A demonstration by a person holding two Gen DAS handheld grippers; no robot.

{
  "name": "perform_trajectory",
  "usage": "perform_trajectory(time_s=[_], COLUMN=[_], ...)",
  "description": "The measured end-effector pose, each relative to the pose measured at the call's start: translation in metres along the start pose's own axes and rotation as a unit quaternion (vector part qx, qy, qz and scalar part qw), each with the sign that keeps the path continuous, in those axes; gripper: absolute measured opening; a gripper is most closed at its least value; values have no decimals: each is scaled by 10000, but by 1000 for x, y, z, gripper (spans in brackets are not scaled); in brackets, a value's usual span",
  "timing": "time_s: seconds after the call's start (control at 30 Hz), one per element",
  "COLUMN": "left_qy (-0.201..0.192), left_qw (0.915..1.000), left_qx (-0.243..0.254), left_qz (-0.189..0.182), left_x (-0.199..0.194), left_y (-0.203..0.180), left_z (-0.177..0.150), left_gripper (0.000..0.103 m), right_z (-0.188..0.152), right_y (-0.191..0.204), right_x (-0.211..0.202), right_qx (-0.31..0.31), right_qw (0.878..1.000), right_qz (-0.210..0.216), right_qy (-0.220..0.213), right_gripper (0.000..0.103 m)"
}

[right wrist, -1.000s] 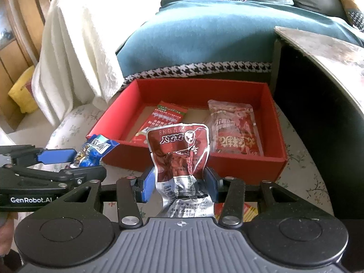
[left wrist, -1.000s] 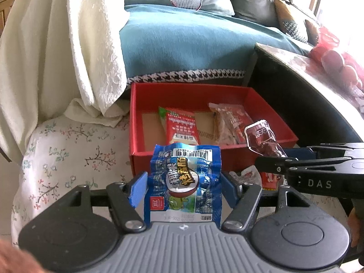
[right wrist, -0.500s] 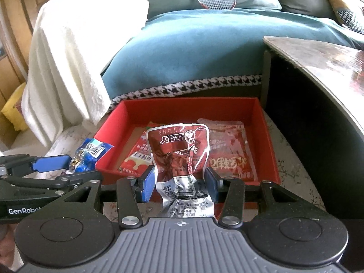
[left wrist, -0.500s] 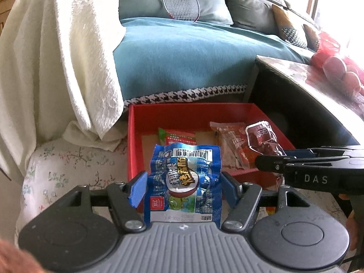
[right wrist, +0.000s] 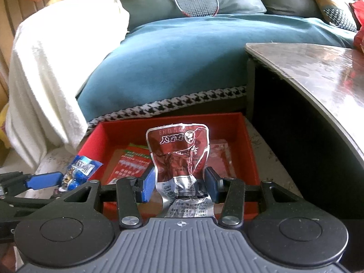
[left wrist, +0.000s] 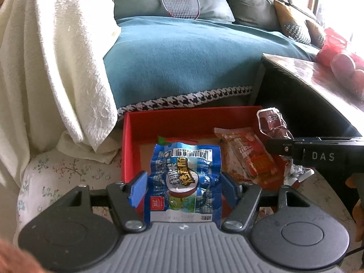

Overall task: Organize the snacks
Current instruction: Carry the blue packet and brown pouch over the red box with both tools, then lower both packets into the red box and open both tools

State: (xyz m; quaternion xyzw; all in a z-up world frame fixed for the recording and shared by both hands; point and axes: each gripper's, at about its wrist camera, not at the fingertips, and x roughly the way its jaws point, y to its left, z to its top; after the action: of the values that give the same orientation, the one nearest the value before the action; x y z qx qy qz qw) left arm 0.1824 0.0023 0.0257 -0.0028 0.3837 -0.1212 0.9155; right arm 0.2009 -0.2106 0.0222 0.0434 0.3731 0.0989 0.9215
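Gripping a blue snack packet (left wrist: 184,182) in the left wrist view, left gripper (left wrist: 182,185) pinched narrow on both its sides between the blue pads (left wrist: 137,188). Standing upright, long axis vertical, barcode edge topmost and printed face toward the lens (bottom edge tucked behind the grey housing). Hovering over the near wall of the red box (left wrist: 145,125), which is sitting on a floral-print cover (left wrist: 56,175). Lying flat inside: a green-and-red packet (left wrist: 177,140), mostly hidden, and an orange-red packet (left wrist: 248,157) running lengthwise away from the lens. Reaching in from the right, the right gripper (left wrist: 279,146), clamped on a dark red foil pouch (left wrist: 271,125) pointing up and leftward.

Holding that dark red foil pouch (right wrist: 182,157) in the right wrist view, right gripper (right wrist: 179,182) closed tight about its crumpled waist. Standing upright too, long axis vertical, lettering upside down (date code along the top edge). Floating above the red box (right wrist: 249,141), over the green-and-red packet (right wrist: 132,159). Poking in at lower left, the left gripper (right wrist: 56,179) with the blue snack packet (right wrist: 79,170) angled up and rightward.

Surrounding all this: a teal sofa throw (right wrist: 177,52), a white towel (right wrist: 50,68), a badminton racket (right wrist: 195,0) leaning on cushions, and a dark table (right wrist: 318,68) at right.
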Motion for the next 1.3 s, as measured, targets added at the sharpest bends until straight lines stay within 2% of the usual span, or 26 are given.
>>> perform_trajectory(time_s=[0.4, 1.3], left_qy=[33, 314], left_qw=[9999, 9991], left_qx=[-42, -119], left_qz=[93, 250], left_x=[28, 69], left_y=[2, 11], left_z=[14, 15], left_gripper=[62, 62], right_z=[8, 6], right_y=[-17, -14], right_x=[30, 69], right_qx=[132, 47], right_qw=[9997, 9981], right_qz=[-185, -452], right_qy=[93, 413], right_gripper=[54, 55])
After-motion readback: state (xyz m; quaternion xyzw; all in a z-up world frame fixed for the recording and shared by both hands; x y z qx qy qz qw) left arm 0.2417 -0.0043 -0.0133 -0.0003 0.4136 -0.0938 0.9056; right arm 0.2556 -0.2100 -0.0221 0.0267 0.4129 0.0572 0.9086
